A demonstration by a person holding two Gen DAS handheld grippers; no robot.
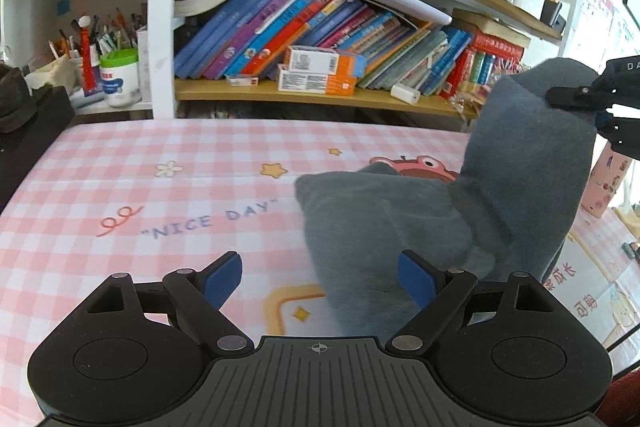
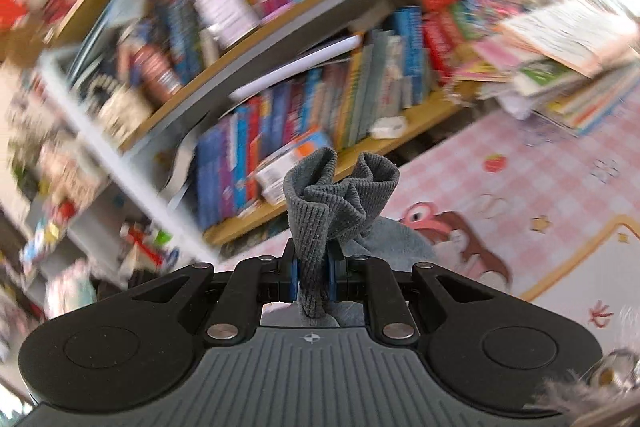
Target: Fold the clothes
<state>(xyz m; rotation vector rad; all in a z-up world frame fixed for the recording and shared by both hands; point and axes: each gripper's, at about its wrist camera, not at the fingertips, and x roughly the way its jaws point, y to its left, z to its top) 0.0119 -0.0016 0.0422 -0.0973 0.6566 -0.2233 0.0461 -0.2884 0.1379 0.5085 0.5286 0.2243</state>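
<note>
A grey garment [image 1: 460, 211] lies partly on the pink checked table cover [image 1: 160, 195], with one end lifted high at the right. My right gripper [image 2: 314, 273] is shut on the garment's ribbed cuff [image 2: 340, 195], which bunches above the fingers; it also shows at the right edge of the left wrist view [image 1: 580, 99], holding the cloth up. My left gripper [image 1: 320, 279] is open and empty, low over the table, with its right pad [image 1: 416, 279] beside the garment's near edge.
A bookshelf [image 1: 320, 95] full of books stands along the table's far edge. Pen holders and a green-lidded tub [image 1: 118, 71] stand at the back left. A pink bottle [image 1: 606, 183] stands at the right. The right wrist view is motion-blurred.
</note>
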